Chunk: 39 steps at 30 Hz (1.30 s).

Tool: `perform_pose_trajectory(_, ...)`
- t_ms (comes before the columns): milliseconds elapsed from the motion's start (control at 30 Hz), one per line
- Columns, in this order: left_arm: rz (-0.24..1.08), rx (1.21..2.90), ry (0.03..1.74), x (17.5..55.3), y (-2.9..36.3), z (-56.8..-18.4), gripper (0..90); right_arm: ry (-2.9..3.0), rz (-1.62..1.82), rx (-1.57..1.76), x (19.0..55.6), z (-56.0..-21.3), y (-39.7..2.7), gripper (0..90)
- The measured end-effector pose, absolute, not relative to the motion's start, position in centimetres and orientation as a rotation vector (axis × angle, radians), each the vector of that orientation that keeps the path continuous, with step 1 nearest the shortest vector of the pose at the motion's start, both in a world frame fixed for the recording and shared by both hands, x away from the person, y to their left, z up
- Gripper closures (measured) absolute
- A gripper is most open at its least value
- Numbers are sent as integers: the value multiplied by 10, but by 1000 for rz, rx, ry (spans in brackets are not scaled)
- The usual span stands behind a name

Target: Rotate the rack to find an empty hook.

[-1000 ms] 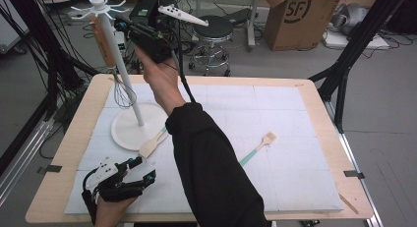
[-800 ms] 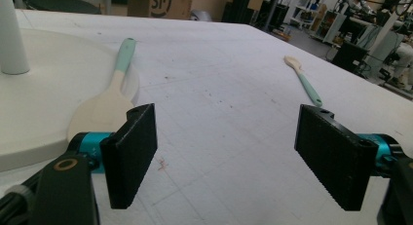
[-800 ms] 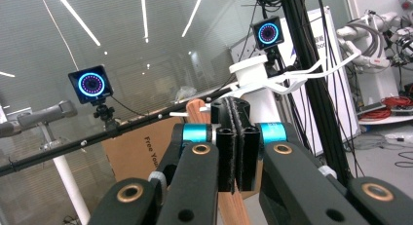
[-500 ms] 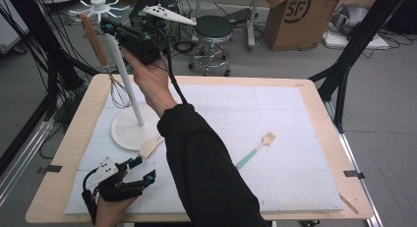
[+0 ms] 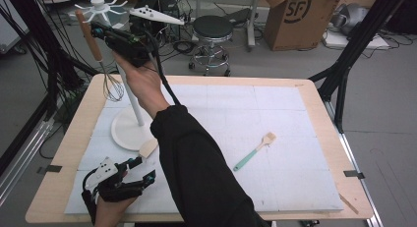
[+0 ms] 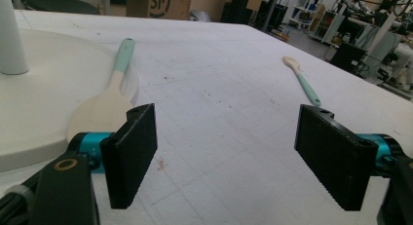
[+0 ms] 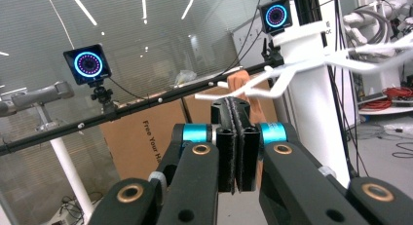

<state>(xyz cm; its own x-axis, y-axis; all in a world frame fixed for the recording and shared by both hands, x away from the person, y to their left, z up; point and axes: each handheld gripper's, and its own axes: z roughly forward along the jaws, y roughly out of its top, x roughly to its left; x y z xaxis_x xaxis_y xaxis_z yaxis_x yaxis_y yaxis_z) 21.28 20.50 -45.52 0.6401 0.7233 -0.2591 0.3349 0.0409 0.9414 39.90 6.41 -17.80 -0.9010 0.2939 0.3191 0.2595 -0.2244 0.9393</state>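
Right gripper (image 7: 236,120) jaws pressed together; in the right gripper view a strip of brown wooden whisk handle (image 7: 242,86) shows just beyond the tips, right at the white prongs of the rack (image 7: 311,69); whether the pads actually pinch the handle can't be told from that view. In the high view the right gripper (image 5: 101,33) is raised at the far-left of the table, with the whisk (image 5: 98,60) hanging close to upright at its tip: wooden handle up near the spoked rack top (image 5: 101,8), wire head down beside the white rack pole, clear of the round rack base (image 5: 125,133). Left gripper (image 6: 226,154) jaws wide apart, nothing between the pads, only the white table mat (image 6: 219,88) beyond them. In the high view the left gripper (image 5: 130,175) sits low at the near-left edge of the table, close to the rack base. Cream spatula with teal handle (image 6: 109,96) lies with its blade on the edge of the rack base, just ahead of the left gripper's left jaw. Second teal-handled utensil (image 5: 254,152) lies flat on the mat to the right, well apart from both grippers.
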Motion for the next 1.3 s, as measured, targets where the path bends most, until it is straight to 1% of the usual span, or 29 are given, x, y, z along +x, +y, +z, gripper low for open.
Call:
perform_pose_trajectory(200, 367, 1560, 910, 213, 204, -455, 241, 1926, 2340, 721, 399, -184, 55, 896)
perform_pose_trajectory(367, 370, 1559, 909, 213, 204, -455, 241, 1858, 2348, 778, 400, -181, 46, 896)
perform_pose_trajectory(700, 368, 1559, 907, 213, 204, -455, 241, 1848, 2316, 852, 401, -184, 45, 896)
perform_pose_trajectory(933, 368, 1561, 906, 213, 204, -455, 242, 1778, 2356, 838, 398, -176, 39, 896)
perform_pose_trajectory(1300, 368, 1560, 910, 213, 205, -455, 241, 1847, 2346, 796, 390, -177, 55, 896)
